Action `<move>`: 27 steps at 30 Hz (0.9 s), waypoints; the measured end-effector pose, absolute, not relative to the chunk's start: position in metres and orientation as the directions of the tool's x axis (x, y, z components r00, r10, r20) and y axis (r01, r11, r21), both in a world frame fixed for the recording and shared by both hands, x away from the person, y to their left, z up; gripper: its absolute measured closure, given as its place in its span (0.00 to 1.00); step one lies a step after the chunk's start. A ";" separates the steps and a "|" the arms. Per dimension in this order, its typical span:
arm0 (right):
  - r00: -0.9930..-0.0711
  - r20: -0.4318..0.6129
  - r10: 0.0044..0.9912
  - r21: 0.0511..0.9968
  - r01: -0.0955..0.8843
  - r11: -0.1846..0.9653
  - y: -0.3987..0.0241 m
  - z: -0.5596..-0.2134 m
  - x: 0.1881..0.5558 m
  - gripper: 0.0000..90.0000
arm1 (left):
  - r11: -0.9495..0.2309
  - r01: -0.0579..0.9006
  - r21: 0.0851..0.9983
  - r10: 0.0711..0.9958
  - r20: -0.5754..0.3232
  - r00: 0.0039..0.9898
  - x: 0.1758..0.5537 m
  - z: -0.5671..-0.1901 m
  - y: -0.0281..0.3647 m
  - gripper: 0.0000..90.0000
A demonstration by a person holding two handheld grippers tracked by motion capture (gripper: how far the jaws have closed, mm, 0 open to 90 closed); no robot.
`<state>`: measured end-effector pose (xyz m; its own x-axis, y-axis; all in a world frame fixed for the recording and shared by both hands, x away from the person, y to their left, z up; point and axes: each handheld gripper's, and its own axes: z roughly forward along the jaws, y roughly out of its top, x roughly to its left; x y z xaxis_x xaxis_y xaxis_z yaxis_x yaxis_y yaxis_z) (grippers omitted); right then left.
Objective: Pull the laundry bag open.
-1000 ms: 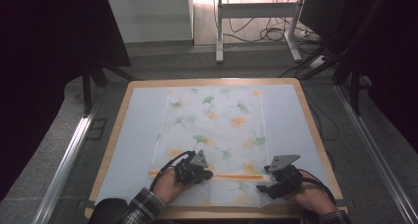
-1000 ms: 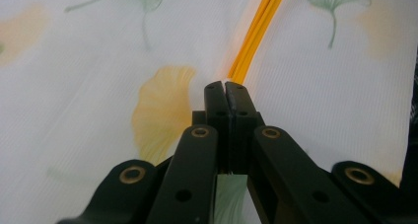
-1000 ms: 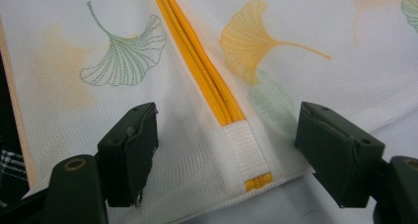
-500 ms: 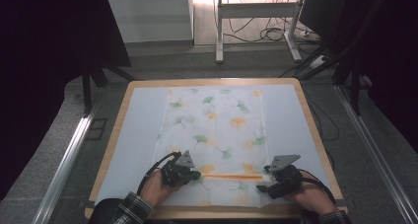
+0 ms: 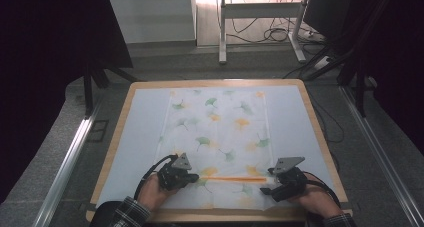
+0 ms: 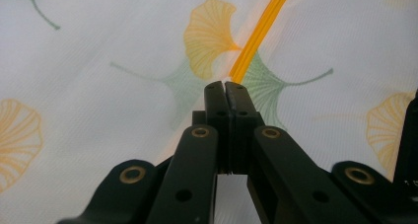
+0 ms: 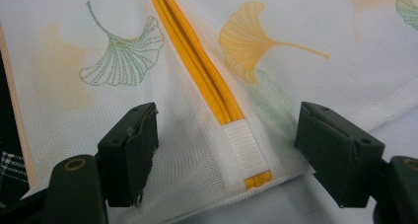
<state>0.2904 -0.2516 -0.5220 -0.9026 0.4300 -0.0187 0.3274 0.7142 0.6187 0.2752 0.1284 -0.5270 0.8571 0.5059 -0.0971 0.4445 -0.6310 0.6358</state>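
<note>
Jaws of your left gripper (image 6: 225, 86) are pressing together at the near end of the orange zipper (image 6: 256, 36); whether they are pinching its pull, you cannot tell. Your right gripper (image 7: 226, 150) is standing open astride the zipper's other end, on the ginkgo-print mesh bag (image 5: 220, 137) lying flat on the table (image 5: 305, 94).

On the wooden-rimmed worktop (image 5: 320, 132) lies a white mesh bag (image 5: 217, 137) printed with ginkgo leaves, its orange zipper (image 5: 234, 178) near the edge, between the left claw (image 5: 192, 177) and the right claw (image 5: 267, 189).
</note>
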 end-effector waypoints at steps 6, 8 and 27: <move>-0.902 -0.018 0.431 0.620 0.328 0.713 -0.252 -0.522 0.290 0.27 | -0.625 0.455 0.634 0.513 -0.106 0.852 0.273 -0.527 0.133 1.00; -0.902 -0.018 0.432 0.620 0.328 0.712 -0.252 -0.522 0.290 0.27 | -0.628 0.455 0.631 0.513 -0.104 0.852 0.271 -0.527 0.133 1.00; -0.901 -0.018 0.434 0.623 0.330 0.710 -0.252 -0.522 0.290 0.27 | -0.609 0.480 0.631 0.555 -0.093 0.827 0.266 -0.527 0.155 1.00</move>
